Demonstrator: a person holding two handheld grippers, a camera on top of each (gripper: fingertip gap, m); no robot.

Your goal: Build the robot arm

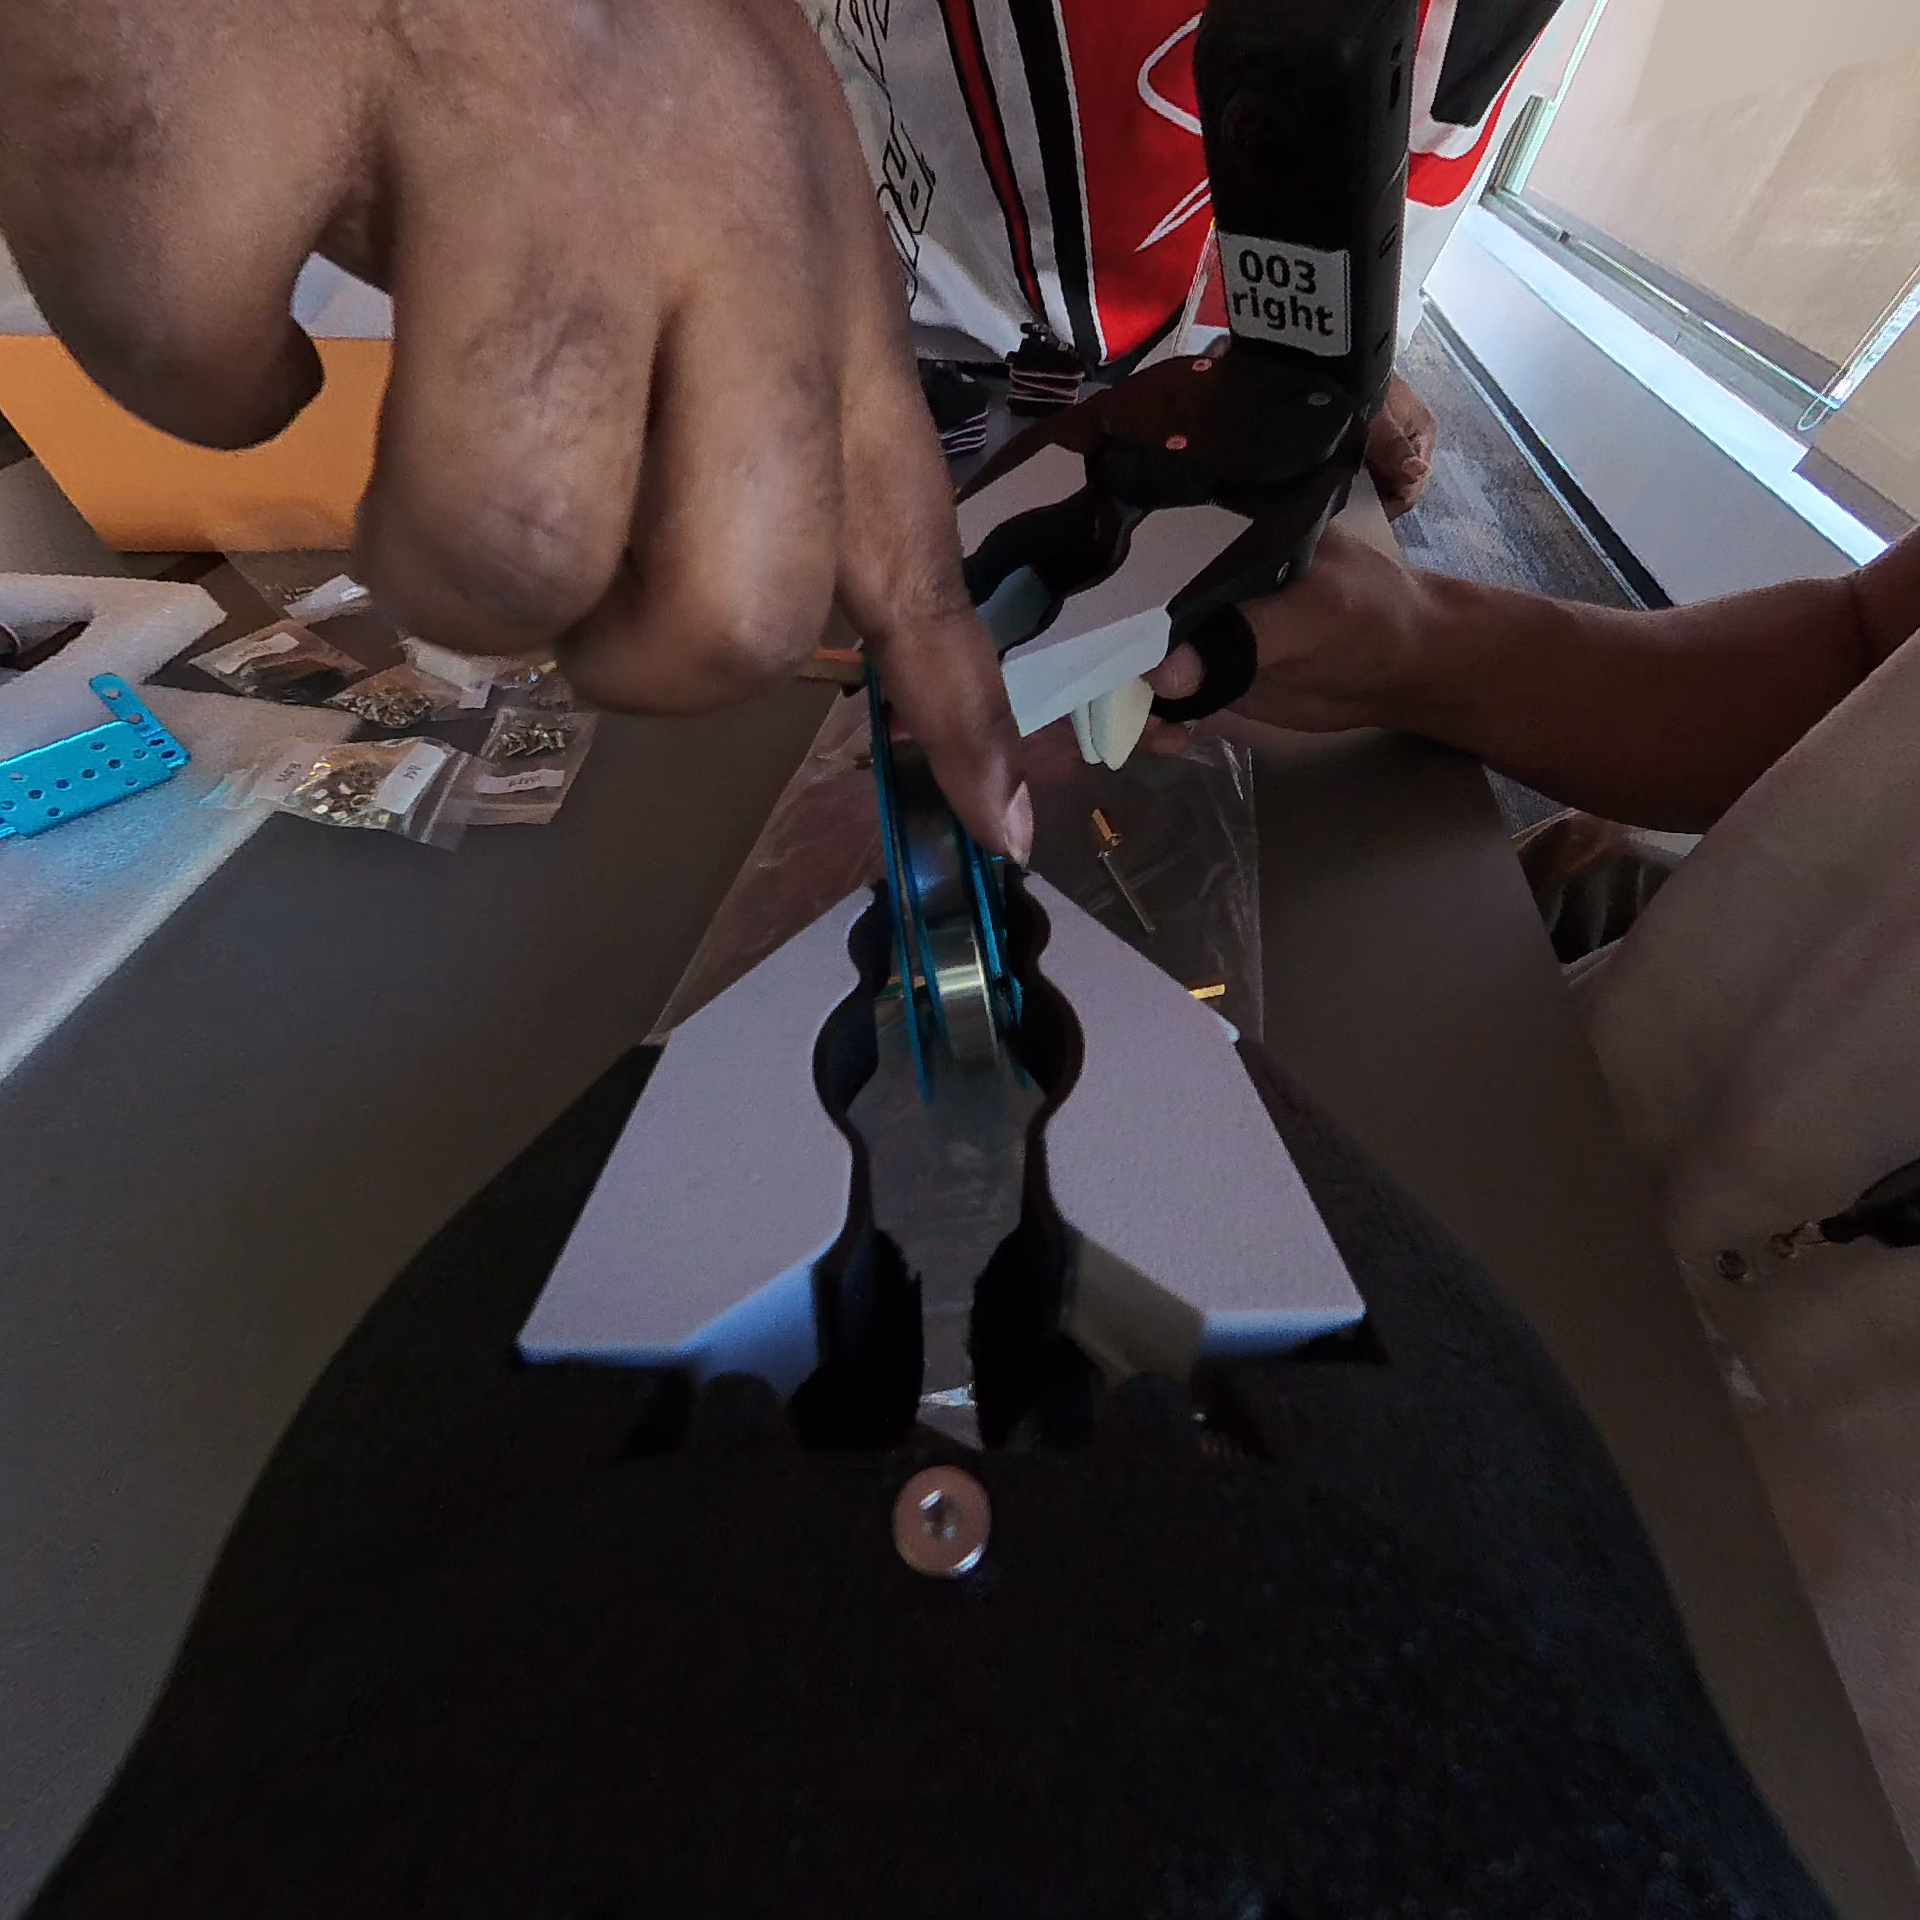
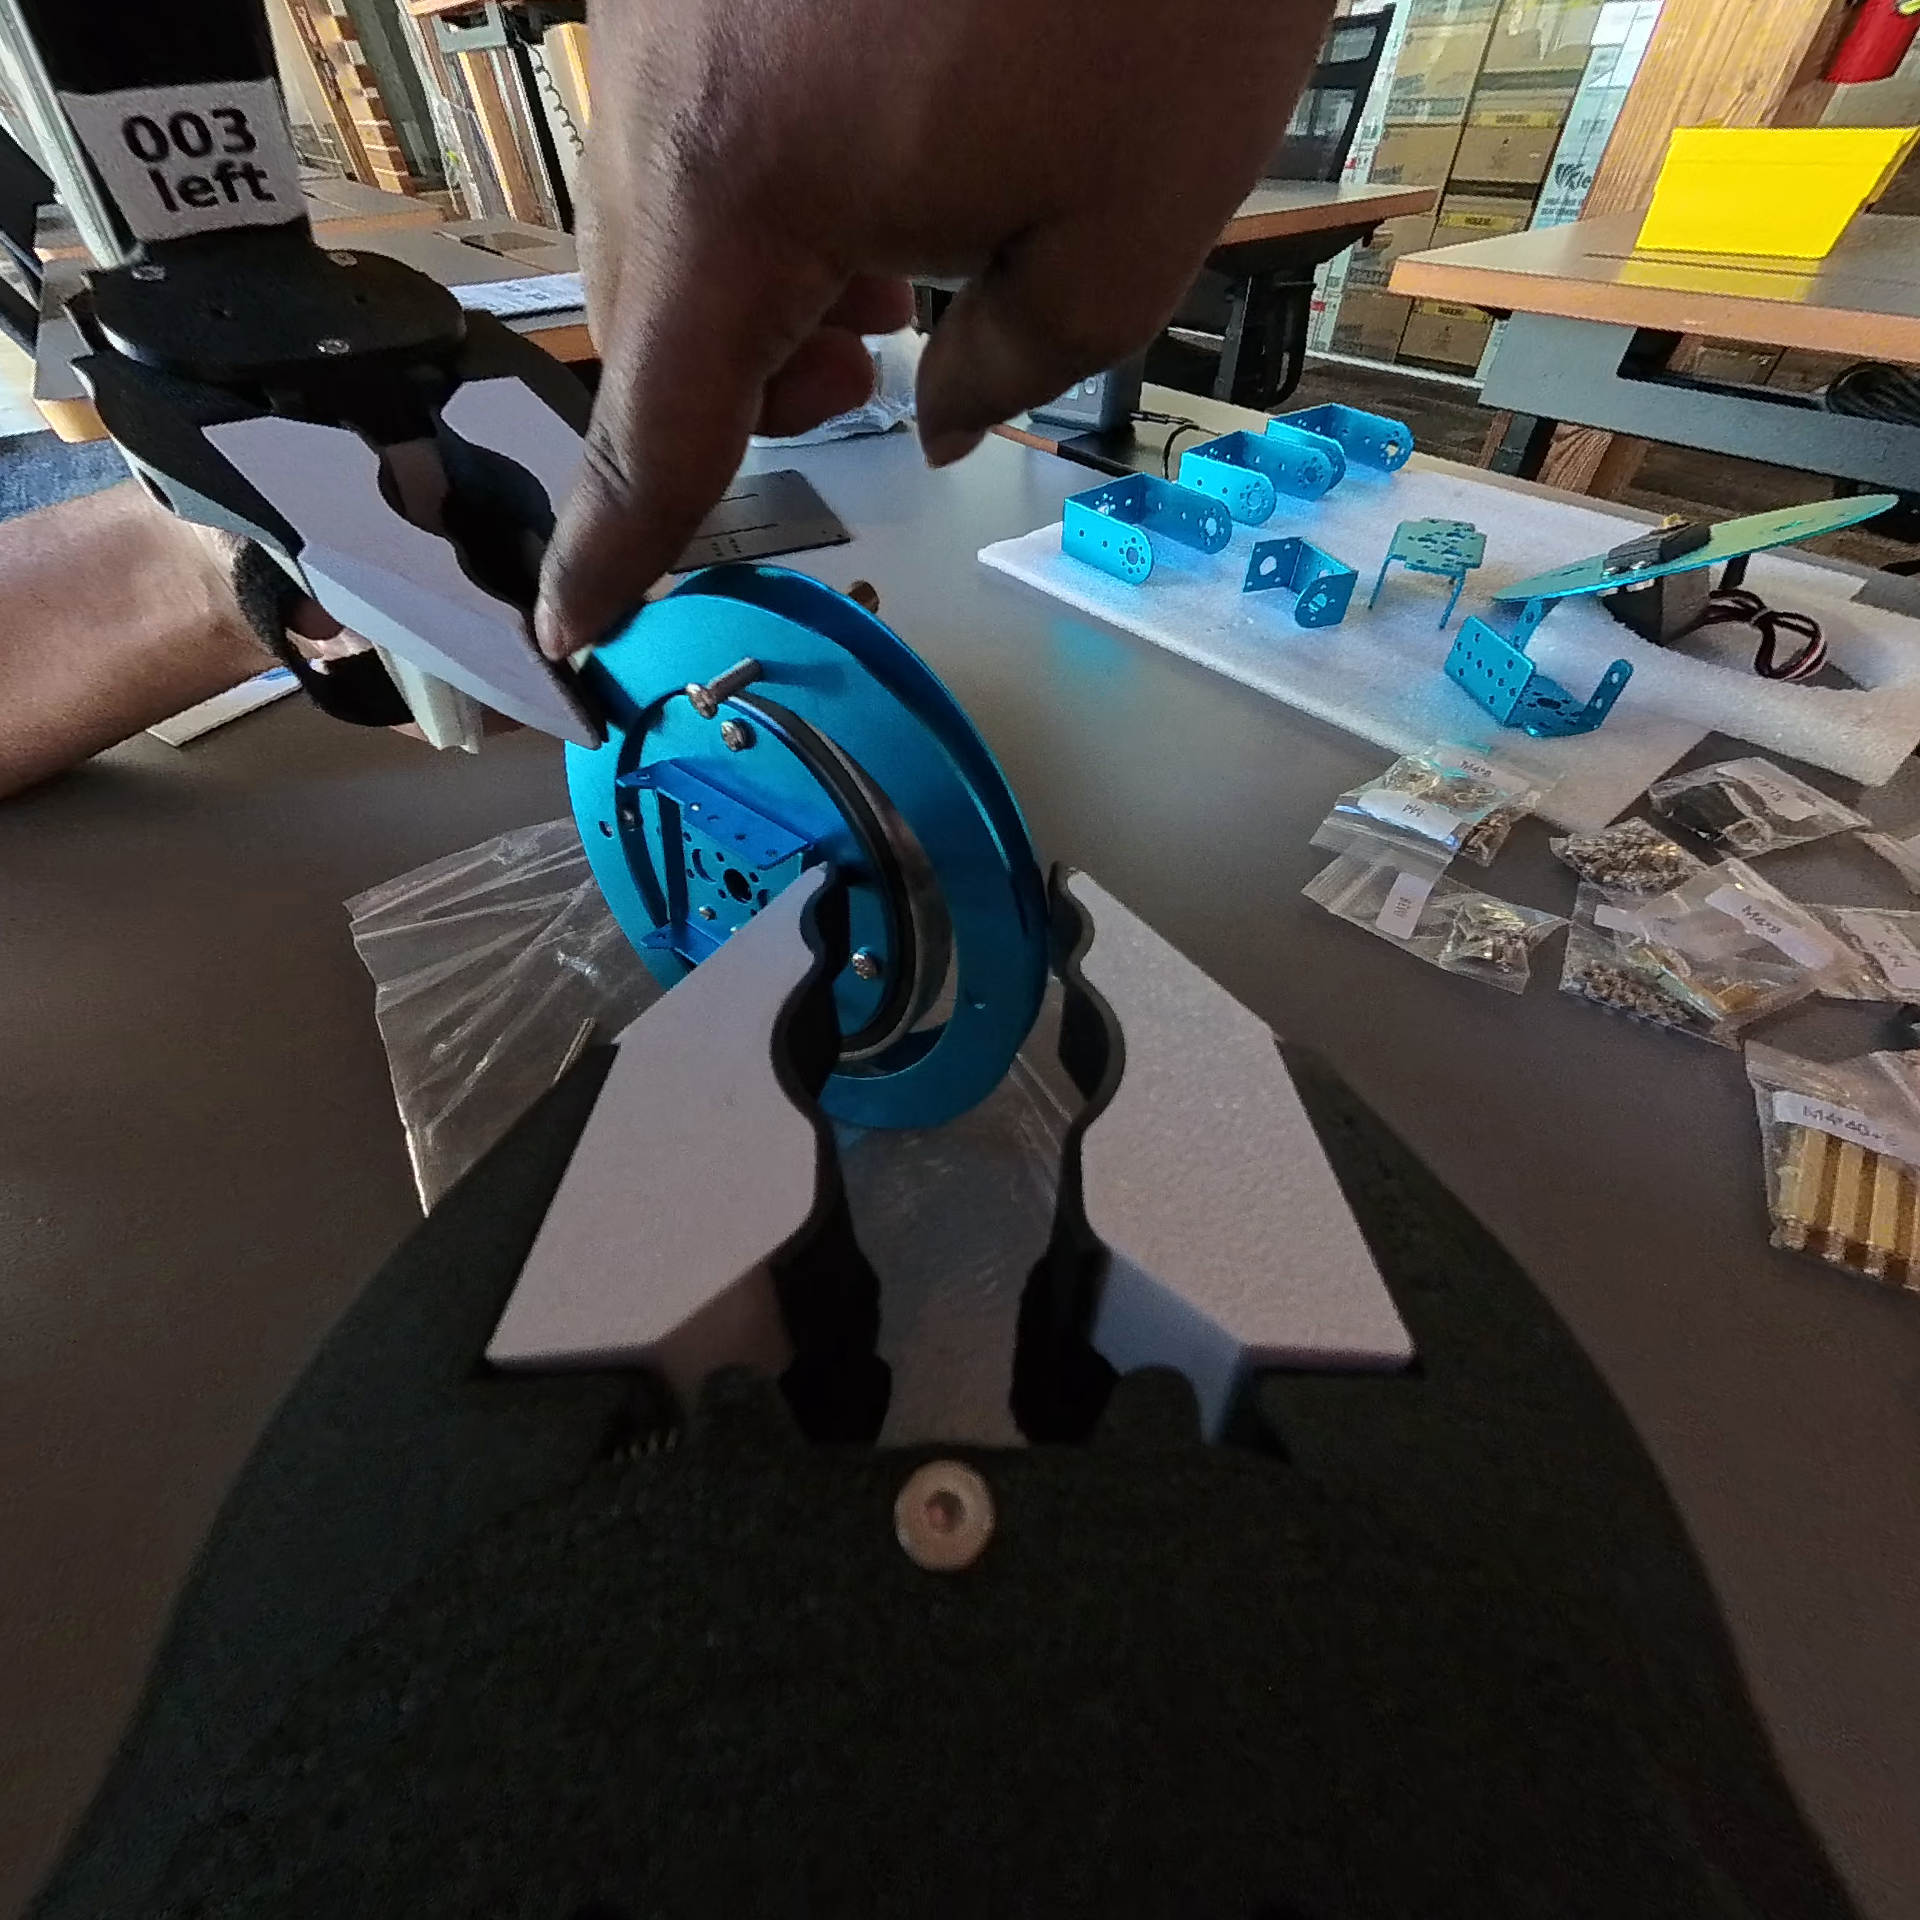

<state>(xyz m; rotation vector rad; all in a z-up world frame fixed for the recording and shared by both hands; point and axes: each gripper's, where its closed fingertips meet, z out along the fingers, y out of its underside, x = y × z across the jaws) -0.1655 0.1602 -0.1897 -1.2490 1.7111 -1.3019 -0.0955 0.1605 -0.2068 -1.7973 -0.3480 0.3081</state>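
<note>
A round blue metal disc assembly with a silvery bearing ring and a blue bracket stands on edge over the grey table. My left gripper is shut on its rim, seen edge-on; it also shows in the right wrist view at the disc's upper left edge. My right gripper is shut on the disc's lower part; it shows farther off in the left wrist view. A bare hand reaches down and its fingertip touches the disc's top edge.
A clear plastic bag lies under the disc. A white foam sheet with several blue brackets sits at the right. Small bags of screws and brass standoffs lie nearby. An orange box and a blue perforated plate sit at the left. Across from one pair of fingers to the other is roughly 8 cm.
</note>
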